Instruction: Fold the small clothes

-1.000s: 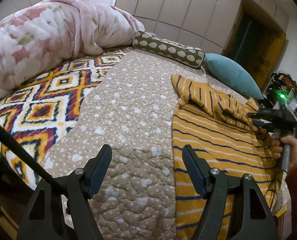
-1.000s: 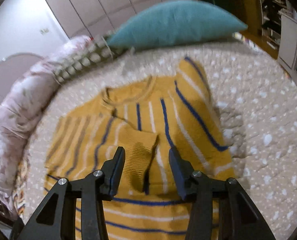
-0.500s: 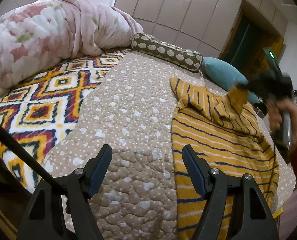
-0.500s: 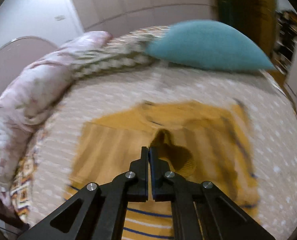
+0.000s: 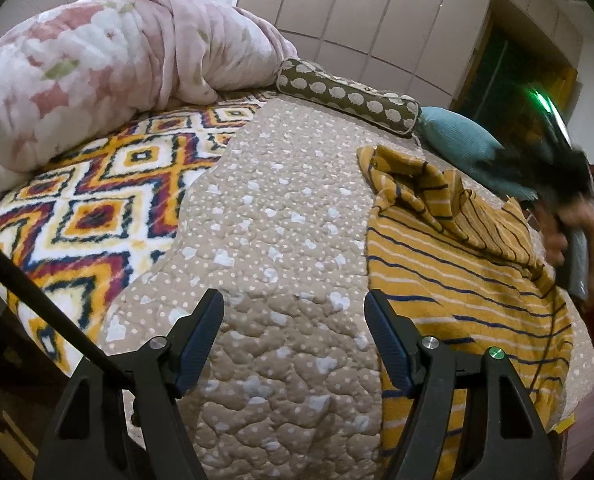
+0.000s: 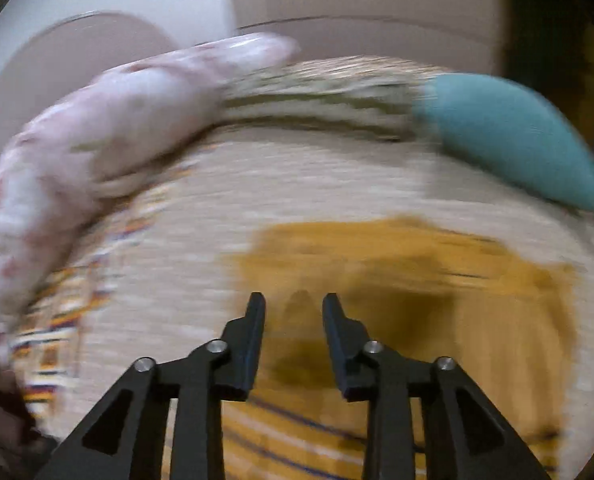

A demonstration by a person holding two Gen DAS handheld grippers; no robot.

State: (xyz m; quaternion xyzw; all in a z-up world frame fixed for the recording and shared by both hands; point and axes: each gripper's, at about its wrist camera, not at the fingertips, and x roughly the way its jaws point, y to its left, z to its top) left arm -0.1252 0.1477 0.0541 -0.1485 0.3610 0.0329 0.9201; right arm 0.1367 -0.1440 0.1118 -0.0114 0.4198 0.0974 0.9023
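Note:
A mustard-yellow sweater [image 5: 457, 272] with blue and white stripes lies on the beige dotted quilt [image 5: 277, 220], its upper part bunched in folds. My left gripper [image 5: 293, 300] hangs open above the quilt just left of the sweater's hem, with nothing between its fingers. The right gripper [image 5: 553, 172], held in a hand [image 5: 565, 232], is a blur above the sweater's far right side. In the right wrist view my right gripper [image 6: 293, 304] hovers over the blurred sweater [image 6: 417, 272]. Its jaws are opening, with a faint scrap of yellow knit between them and no pad pressing on it.
A pink floral duvet [image 5: 97, 80] is heaped at the back left beside a patterned blanket [image 5: 97, 208]. A spotted bolster [image 5: 349, 96] and a teal cushion [image 5: 457, 140] line the head of the bed. The bed's edge runs along the right, past the sweater.
The right gripper shut on a sleeve cuff, lifted it and swung it across the sweater, then its jaws parted again. The left gripper stayed where it was.

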